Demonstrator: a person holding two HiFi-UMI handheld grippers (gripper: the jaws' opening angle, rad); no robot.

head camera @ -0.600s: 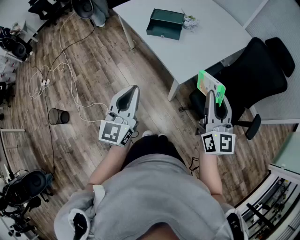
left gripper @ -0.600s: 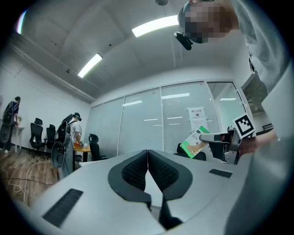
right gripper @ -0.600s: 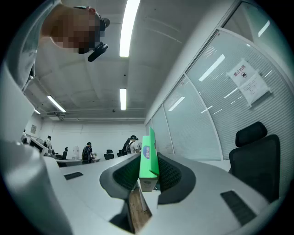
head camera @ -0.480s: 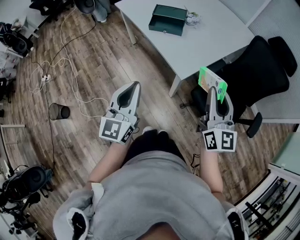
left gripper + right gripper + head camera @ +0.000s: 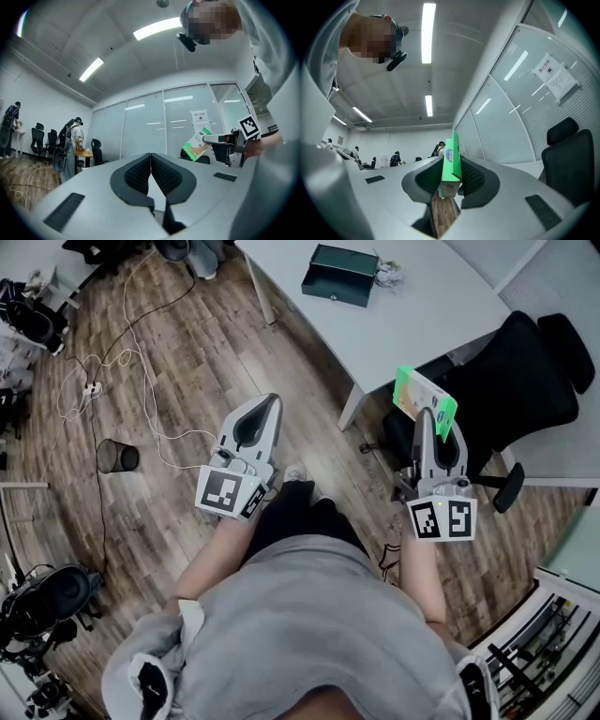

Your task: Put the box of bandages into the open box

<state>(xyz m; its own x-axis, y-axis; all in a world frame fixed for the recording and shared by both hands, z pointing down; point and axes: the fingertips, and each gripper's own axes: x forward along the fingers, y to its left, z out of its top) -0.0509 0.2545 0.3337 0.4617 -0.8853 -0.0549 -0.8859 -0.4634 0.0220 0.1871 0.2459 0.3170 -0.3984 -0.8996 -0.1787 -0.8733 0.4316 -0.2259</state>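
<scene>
Right gripper view: R claw grips flat green bandage box

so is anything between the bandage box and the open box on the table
Nothing visible does. The box of bandages, shut in the right gripper, is held near the black chair by the table edge, and only bare tabletop lies between it and the open box.
</scene>
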